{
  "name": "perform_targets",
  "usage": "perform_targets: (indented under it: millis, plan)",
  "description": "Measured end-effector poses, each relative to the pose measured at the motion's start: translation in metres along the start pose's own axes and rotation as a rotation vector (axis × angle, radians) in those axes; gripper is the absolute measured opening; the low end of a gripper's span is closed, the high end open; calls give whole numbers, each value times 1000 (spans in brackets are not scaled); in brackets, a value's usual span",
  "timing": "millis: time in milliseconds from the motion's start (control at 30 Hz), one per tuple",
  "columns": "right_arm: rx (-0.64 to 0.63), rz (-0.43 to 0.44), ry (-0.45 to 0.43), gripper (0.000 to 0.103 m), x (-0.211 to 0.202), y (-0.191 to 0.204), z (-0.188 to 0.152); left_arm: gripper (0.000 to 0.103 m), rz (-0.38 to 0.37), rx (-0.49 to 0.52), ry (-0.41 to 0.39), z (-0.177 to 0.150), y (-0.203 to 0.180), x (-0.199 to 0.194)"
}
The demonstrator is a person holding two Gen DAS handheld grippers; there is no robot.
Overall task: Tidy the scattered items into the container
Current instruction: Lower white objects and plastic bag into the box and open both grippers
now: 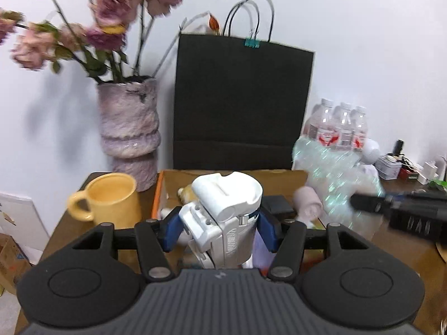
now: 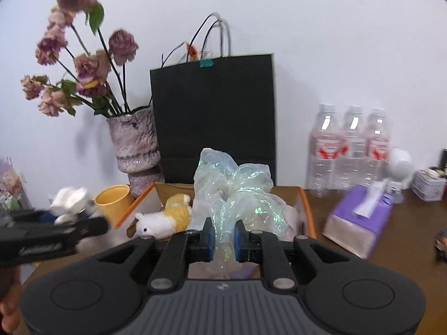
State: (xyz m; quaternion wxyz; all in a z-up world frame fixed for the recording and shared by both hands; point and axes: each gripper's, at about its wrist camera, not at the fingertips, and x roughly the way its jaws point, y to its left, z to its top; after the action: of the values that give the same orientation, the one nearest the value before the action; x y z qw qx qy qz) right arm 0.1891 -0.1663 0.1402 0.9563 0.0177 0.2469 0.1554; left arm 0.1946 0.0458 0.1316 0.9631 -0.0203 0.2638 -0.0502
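Left tool [image 1: 219,227] clamped on white bottle [image 1: 227,217], right tool [image 2: 225,241] pinching iridescent wrap [image 2: 237,195]; both mid-carry, looks like. Next: drop both into cardboard box [image 2: 306,206] at desk's back edge.

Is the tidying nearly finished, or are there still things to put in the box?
Partly done. A plush toy already lies in the cardboard box. In hand: the left hand-held gripper grips a white bottle, and the right hand-held gripper pinches a shiny ribbon bow, both lifted near the box. Neither has been dropped in yet.
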Motion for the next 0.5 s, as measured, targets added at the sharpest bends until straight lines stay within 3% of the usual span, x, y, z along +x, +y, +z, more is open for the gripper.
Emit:
perform_targets:
  millis: [167, 233, 300, 367, 400, 433, 467, 500]
  plan:
    - [19, 27, 138, 13, 68, 2, 7, 58, -19, -17, 163, 15, 1, 74]
    - [30, 31, 194, 15, 92, 1, 2, 58, 16, 1, 237, 10, 1, 100]
    - [44, 32, 241, 25, 112, 0, -4, 59, 64, 50, 297, 1, -1, 119]
    - [32, 29, 282, 28, 126, 0, -11, 63, 100, 76, 314, -4, -2, 127]
    - [27, 29, 301, 28, 131, 0, -13, 65, 110, 75, 331, -3, -3, 129]
    - [25, 34, 313, 34, 134, 0, -15, 75, 118, 74, 346, -2, -3, 130]
    - [24, 37, 324, 44, 135, 0, -17, 89, 116, 76, 352, -2, -4, 129]
    - [24, 35, 336, 54, 136, 0, -18, 93, 109, 88, 342, -3, -4, 125]
